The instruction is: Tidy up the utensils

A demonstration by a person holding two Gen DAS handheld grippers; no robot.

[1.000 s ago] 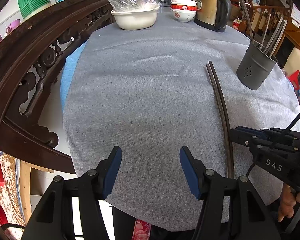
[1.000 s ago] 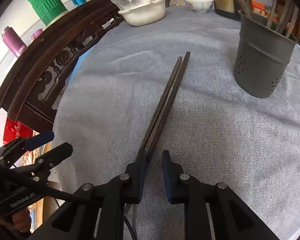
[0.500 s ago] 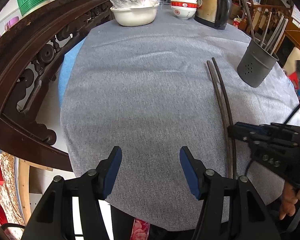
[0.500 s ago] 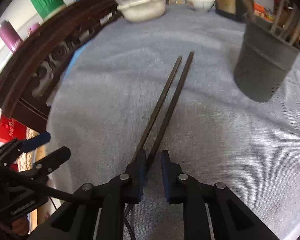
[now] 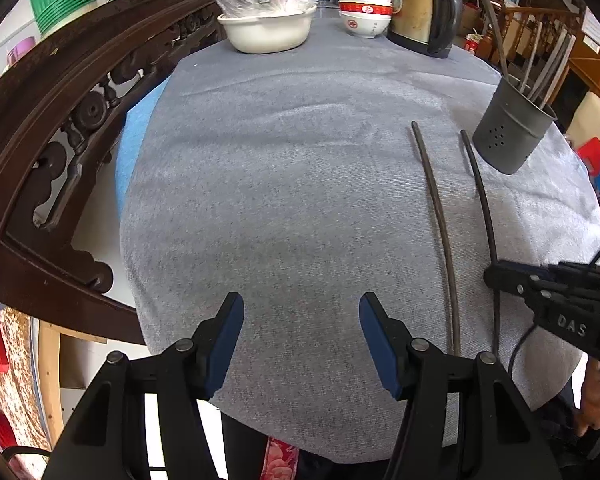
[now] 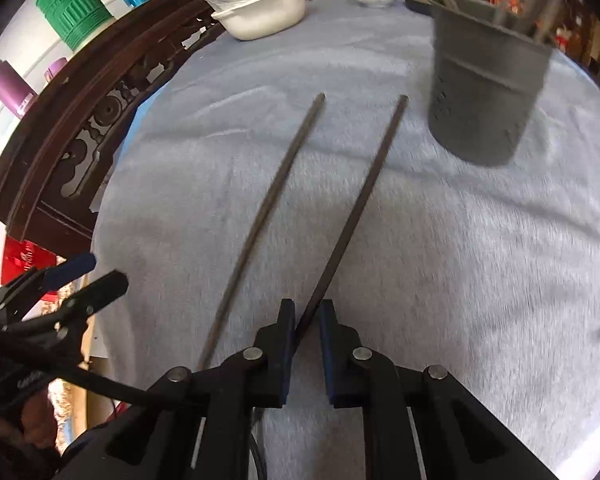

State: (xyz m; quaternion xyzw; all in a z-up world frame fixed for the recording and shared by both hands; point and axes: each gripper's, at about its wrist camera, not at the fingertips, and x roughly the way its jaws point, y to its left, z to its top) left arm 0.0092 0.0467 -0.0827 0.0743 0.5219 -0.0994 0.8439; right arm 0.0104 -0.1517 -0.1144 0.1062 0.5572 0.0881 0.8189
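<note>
Two long dark chopsticks lie apart on the grey tablecloth (image 5: 300,160). The left chopstick (image 6: 266,216) (image 5: 440,224) rests free. The right chopstick (image 6: 360,200) (image 5: 485,208) runs with its near end between the jaws of my right gripper (image 6: 306,308) (image 5: 490,276). Those jaws are closing; the stick leans on the left pad, and a narrow gap still shows on its right. A grey perforated utensil holder (image 6: 484,96) (image 5: 508,136) with several utensils stands just beyond the chopstick tips. My left gripper (image 5: 300,304) (image 6: 80,276) hangs open over the near table edge, holding nothing.
A white bowl with a plastic cover (image 5: 268,28), stacked red-and-white bowls (image 5: 364,16) and a brass kettle (image 5: 424,12) stand at the far end. A carved dark wooden chair back (image 5: 60,120) curves along the left side.
The two chopsticks lay side by side and now lie spread apart. The right one has swung rightward with my right gripper, whose jaws have narrowed around it. My left gripper has not moved.
</note>
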